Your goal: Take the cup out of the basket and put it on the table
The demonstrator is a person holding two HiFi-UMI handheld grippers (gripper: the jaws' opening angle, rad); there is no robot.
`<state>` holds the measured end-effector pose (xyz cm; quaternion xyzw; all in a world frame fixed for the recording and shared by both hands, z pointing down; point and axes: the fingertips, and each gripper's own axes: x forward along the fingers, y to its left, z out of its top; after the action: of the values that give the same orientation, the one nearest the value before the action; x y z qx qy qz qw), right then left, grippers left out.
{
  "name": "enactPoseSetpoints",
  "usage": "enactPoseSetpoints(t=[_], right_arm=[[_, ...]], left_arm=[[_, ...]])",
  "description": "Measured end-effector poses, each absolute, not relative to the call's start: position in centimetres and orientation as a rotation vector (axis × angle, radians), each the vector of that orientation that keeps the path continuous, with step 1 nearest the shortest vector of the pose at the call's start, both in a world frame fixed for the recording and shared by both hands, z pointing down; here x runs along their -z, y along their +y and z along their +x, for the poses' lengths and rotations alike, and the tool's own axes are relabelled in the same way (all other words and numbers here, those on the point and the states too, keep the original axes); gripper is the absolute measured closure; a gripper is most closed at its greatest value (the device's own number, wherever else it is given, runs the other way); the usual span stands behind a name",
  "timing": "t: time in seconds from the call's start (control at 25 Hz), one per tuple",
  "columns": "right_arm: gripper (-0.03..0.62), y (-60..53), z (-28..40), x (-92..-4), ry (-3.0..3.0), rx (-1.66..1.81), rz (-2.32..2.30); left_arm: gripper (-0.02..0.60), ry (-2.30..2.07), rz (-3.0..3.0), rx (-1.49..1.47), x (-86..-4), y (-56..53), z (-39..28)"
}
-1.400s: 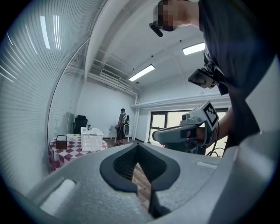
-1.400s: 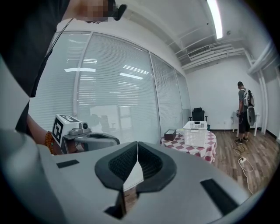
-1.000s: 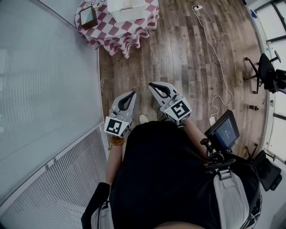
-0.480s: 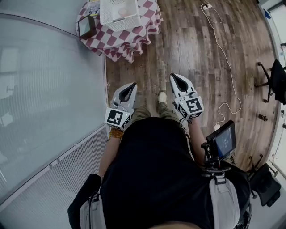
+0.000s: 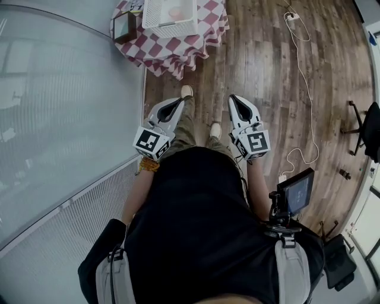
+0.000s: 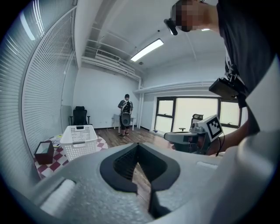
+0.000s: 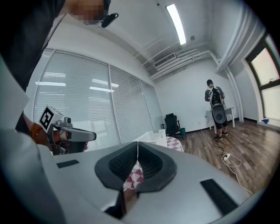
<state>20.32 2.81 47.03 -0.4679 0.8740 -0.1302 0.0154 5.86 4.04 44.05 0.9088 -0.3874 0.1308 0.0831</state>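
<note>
With left claw (image 5: 177,102) and right claw (image 5: 234,98) clenched on nothing, walk closer to the white basket (image 5: 171,28) far ahead (cup (image 5: 176,12) a pinkish blur inside), then open one above it.

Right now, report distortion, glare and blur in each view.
Head view: wide-angle bending curves the wall edge; basket looks sharp. Left gripper view: fisheye circle, dark corners, windows washed out. Right gripper view: same fisheye, ceiling light glares, bright streaks on the blinds.
</note>
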Motion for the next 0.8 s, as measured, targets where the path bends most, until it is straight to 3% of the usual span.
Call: enactPoseSetpoints(t=[0.8], right_arm=[[0.58,-23.5,12.3,-46.0,3.174,0.162,-1.347]], left_arm=[[0.575,-1.205,2.8,-0.256,-46.0,-21.2,2.1]])
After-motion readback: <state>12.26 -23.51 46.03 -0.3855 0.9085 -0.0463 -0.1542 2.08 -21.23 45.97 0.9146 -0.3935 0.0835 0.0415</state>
